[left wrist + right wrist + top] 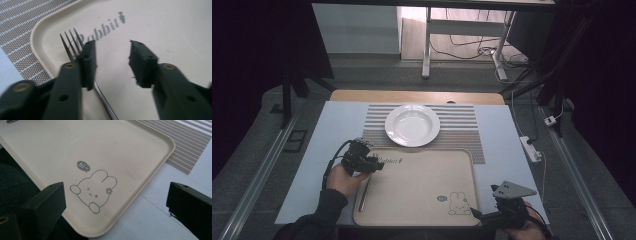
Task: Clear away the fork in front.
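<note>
The fork [72,46] lies flat on the tray [422,212], along its left edge, tines pointing toward the plate [412,124] — laid where a fork sits at a place setting, to my eye. The left gripper [373,162] hangs just above it with jaws spread and nothing between the pads; in the left gripper view the tines stick out past the left-hand jaw and the handle runs away under it, so the fork is beside the gap, not in it. That looks like a release, the fork set down and let go.

The right gripper [477,214] waits at the tray's near right corner, jaws wide apart and empty, one either side of the corner rim. I'd guess it is parked there to stay clear of the other hand's work, or to steady the tray if it slides.

From the high view the fork is just a thin dark line [364,194] by the person's left hand [343,179]; the tines and the "Rabbit" lettering [102,27] come clear in the left gripper view. The right gripper view gives the printed bunny [93,191] and the striped mat [190,145] beyond the tray — the plate on that mat I can see from above.
</note>
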`<act>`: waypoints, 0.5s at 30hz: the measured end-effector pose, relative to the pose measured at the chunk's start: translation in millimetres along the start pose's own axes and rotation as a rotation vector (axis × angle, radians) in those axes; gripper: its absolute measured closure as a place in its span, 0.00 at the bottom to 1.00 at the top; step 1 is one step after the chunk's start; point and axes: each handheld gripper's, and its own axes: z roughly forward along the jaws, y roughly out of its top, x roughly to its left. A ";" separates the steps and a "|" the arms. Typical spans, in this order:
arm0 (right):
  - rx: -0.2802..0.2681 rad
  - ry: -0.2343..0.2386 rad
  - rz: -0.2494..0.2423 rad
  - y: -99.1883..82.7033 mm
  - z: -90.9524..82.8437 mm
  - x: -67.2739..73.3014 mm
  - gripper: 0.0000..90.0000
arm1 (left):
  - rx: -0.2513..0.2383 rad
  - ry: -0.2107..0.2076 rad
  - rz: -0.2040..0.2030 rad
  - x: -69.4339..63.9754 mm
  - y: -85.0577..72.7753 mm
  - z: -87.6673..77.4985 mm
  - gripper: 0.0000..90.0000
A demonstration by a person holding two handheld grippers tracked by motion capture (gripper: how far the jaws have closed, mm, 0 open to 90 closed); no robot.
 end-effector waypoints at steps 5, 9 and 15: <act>0.003 -0.018 0.006 -0.9 -2.2 0.2 0.02 | -0.084 -0.067 0.025 -3.7 -9.6 -20.5 0.40; -0.003 -0.030 0.024 -1.9 -6.3 -1.4 0.02 | -0.166 -0.120 0.031 -6.4 -22.9 -37.5 0.27; -0.010 -0.044 0.053 -5.3 -11.9 -3.2 0.01 | -0.227 -0.104 0.040 -13.3 -51.1 -62.2 0.17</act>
